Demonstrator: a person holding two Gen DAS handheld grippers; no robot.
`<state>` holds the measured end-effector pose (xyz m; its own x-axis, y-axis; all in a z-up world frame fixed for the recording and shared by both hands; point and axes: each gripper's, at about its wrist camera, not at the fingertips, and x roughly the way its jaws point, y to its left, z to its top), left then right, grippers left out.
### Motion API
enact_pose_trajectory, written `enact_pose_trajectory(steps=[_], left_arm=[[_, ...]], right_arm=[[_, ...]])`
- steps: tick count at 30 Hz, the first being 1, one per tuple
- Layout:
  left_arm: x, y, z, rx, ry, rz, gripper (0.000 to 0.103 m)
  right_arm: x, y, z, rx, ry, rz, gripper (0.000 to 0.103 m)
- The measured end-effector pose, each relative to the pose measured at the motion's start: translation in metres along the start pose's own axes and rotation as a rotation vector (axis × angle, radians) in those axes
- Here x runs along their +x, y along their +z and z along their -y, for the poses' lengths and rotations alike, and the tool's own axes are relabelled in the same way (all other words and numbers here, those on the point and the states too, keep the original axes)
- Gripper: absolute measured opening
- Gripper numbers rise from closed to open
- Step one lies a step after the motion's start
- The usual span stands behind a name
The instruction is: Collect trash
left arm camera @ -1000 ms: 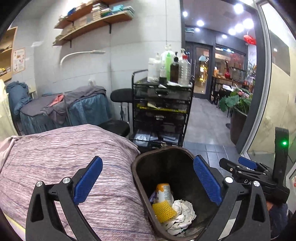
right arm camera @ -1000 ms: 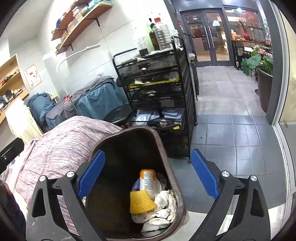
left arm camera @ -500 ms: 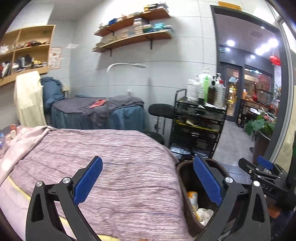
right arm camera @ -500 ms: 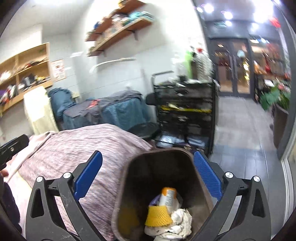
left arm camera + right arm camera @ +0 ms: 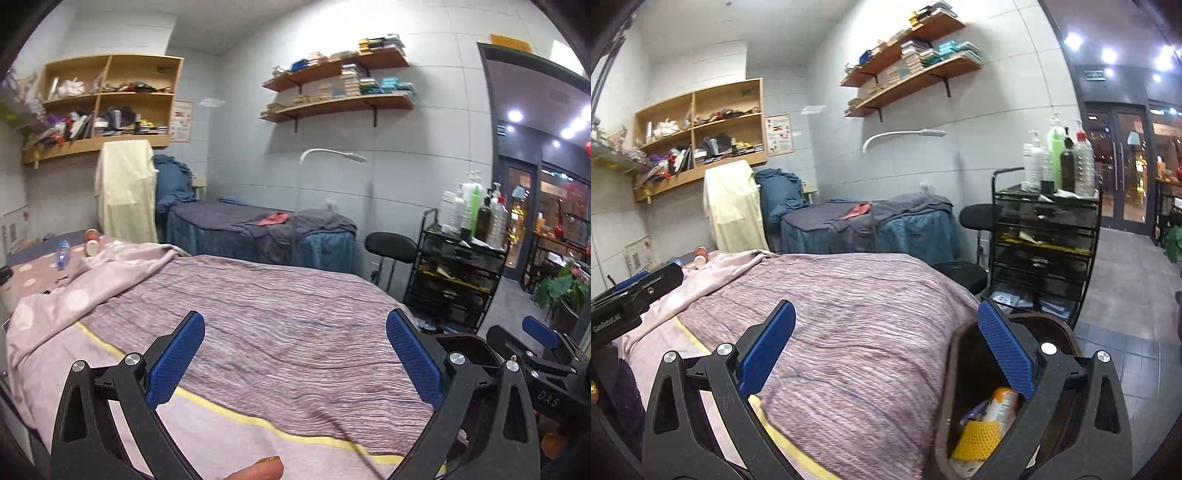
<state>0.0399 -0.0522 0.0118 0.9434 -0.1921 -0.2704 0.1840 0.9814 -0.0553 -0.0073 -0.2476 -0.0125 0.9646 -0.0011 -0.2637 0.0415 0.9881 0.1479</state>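
Note:
A dark brown trash bin stands at the foot of the bed, holding a yellow foam net, a can and crumpled paper. Its rim also shows in the left wrist view. My right gripper is open and empty over the bed's end, its right finger over the bin. My left gripper is open and empty above the striped bedspread. Far up the bed lie a clear plastic bottle and a small orange-topped container.
A black wire trolley with bottles stands right of the bed, a black stool beside it. A second covered bed is behind. Wall shelves hang above. A doorway opens at the right.
Both grippers have swung left and up from over the bin toward the bed. The bin has slid to the right edge of both views. Both stay open.

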Motion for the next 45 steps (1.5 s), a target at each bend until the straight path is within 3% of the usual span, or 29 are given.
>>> enact_pose_trajectory(steps=[8,16,45], left_arm=[[-0.016,-0.002,-0.026,-0.044,0.067,0.021,0.097],[-0.024,-0.004,-0.038,-0.055,0.092,0.031,0.097],[-0.031,-0.009,-0.037,-0.049,0.085,0.037,0.097]], right_arm=[[-0.009,-0.002,-0.040,-0.063,0.052,0.019,0.097],[-0.013,-0.003,-0.054,-0.068,0.091,0.006,0.097],[-0.014,-0.005,-0.047,-0.044,0.082,-0.007,0.097]])
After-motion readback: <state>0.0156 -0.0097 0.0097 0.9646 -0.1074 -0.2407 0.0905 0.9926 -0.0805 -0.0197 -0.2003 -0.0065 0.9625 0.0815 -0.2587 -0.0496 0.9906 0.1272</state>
